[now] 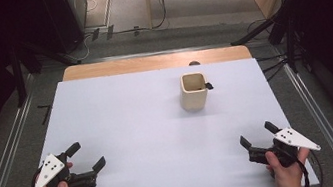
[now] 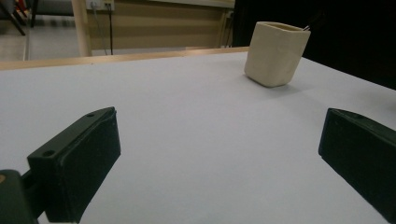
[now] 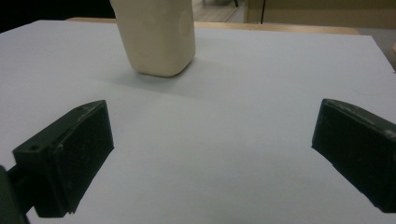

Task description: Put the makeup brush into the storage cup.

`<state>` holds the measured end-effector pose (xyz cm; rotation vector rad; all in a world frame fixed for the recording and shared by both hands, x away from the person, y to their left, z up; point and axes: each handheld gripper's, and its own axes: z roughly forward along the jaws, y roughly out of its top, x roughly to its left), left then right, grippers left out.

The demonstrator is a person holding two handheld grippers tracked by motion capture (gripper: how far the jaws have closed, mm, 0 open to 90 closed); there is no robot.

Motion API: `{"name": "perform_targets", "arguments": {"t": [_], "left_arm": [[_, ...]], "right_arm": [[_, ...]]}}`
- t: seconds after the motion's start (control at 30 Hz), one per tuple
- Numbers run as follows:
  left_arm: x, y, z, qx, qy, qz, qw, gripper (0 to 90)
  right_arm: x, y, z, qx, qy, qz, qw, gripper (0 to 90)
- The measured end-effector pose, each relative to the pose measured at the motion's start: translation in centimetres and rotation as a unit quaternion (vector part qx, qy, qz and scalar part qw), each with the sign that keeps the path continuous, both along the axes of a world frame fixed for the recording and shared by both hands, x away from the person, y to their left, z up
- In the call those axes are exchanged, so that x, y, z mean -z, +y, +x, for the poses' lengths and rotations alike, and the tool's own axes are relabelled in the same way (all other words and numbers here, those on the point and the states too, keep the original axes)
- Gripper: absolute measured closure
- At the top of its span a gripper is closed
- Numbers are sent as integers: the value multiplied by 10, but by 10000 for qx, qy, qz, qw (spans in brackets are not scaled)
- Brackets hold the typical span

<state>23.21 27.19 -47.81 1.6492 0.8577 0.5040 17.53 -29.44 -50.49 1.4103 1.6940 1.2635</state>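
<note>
Two claws idle, mine: left gripper (image 1: 87, 156) and right gripper (image 1: 257, 133), jaws spread wide, nothing held. Cream cup (image 1: 193, 90) upright on white table (image 1: 121, 110), far centre-right, well apart from both. Step judged: pre-approach. Next move: reach forward, align jaws with cup walls.

Cream cup (image 1: 193, 92), white table (image 1: 133, 119)

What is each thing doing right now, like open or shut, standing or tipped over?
Left tool: open, holding nothing, low over the table.
Right tool: open, holding nothing, low over the table.
Cream cup: upright, untouched, well beyond both tools.
Thin dark item: inside the cup, its tip sticks out over the rim.
White table: flat, bare between the tools.
</note>
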Motion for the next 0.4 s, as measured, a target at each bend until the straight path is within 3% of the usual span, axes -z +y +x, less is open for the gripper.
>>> {"name": "perform_targets", "arguments": {"t": [0.4], "left_arm": [[0, 1, 0, -5, -4, 11, 10000, 0]], "right_arm": [[1, 1, 2, -19, 35, -6, 10000, 0]]}}
